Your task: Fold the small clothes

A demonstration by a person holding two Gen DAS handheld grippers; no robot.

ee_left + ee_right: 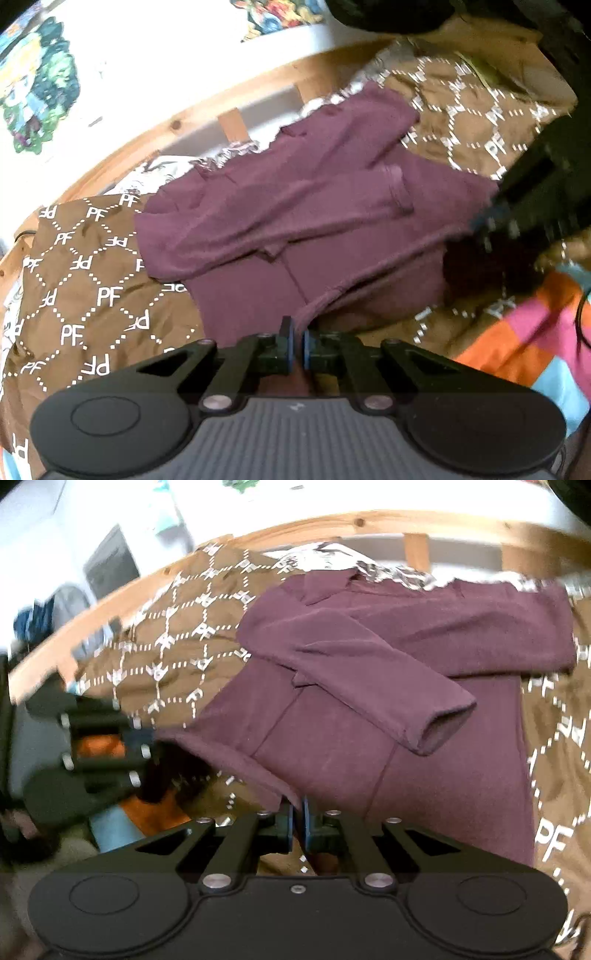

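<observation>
A maroon long-sleeved top lies spread on a brown blanket, its sleeves crossed over the body and its collar at the far end. My left gripper is shut on the near hem. In the right wrist view the same top fills the middle, with one sleeve cuff lying over the body. My right gripper is shut on the hem, which curls up between its pads. The left gripper shows there at the left, blurred, pinching the hem's corner. The right gripper appears blurred at the top's right edge.
The brown blanket carries a white PF lattice print. A wooden bed rail runs along the far side, seen too as the rail. An orange, pink and blue cloth lies at the near edge.
</observation>
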